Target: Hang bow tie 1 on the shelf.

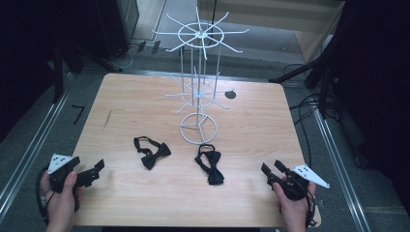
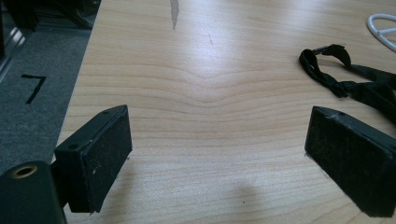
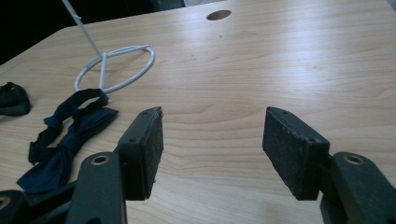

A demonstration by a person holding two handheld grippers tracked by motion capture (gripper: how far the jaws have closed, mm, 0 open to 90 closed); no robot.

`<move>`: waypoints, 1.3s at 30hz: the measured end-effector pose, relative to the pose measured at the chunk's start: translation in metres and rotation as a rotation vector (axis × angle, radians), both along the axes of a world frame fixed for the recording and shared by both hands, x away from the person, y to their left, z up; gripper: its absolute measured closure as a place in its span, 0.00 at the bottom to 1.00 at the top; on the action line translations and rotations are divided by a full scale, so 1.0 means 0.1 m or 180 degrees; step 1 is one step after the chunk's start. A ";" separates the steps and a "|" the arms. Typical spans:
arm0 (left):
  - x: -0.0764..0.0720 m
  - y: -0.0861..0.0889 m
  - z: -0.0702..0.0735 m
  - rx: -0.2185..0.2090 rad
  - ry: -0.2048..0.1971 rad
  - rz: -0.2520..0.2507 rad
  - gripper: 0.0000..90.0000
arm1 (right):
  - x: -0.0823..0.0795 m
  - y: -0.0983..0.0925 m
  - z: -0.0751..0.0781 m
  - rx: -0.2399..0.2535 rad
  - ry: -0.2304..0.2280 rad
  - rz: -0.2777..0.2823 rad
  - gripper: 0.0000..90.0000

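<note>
Two dark bow ties lie on the wooden table (image 1: 145, 111): one (image 1: 151, 152) left of centre and one (image 1: 209, 165) just right of it, both in front of a white wire display stand (image 1: 198, 72). My left gripper (image 1: 99, 170) rests at the table's front left corner, jaws open with bare wood between them (image 2: 217, 149); the left bow tie (image 2: 350, 81) lies off to its right. My right gripper (image 1: 272, 170) sits at the front right, open and holding nothing (image 3: 212, 149). The dark blue bow tie (image 3: 65, 135) lies to the left of its jaws.
The stand's ring base (image 1: 198, 128) sits mid-table, with hook arms spreading above it. A round cable hole (image 1: 230, 94) is in the table behind the stand. Metal rails and cables run along the floor on both sides. A black mark (image 2: 33, 87) is on the floor left.
</note>
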State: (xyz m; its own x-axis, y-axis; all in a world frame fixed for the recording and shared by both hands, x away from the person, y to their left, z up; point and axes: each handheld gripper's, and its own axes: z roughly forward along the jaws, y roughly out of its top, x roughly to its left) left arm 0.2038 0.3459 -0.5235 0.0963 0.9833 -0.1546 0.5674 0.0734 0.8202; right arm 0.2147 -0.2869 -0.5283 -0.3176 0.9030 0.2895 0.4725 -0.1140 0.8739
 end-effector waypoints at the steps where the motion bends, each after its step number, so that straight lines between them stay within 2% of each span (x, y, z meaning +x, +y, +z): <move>1: 0.00 0.00 0.00 -0.0004 -0.0004 -0.0003 0.08 | 0.00 0.03 0.00 0.0006 0.0003 0.0024 0.44; 8: 0.00 0.00 0.00 -0.0001 -0.0001 -0.0003 0.08 | 0.02 0.24 0.01 -0.0019 0.0013 0.0172 0.45; 23: 0.00 0.00 0.00 -0.0013 0.0003 -0.0011 0.08 | 0.09 0.57 0.00 0.0020 0.0098 0.0283 0.47; 35: 0.00 0.01 0.00 -0.0034 0.0004 -0.0006 0.08 | 0.15 0.86 -0.05 -0.0105 0.0162 0.0401 0.47; 39: 0.00 0.01 0.00 -0.0045 0.0008 -0.0007 0.08 | 0.17 0.94 -0.06 -0.0086 0.0199 0.0437 0.47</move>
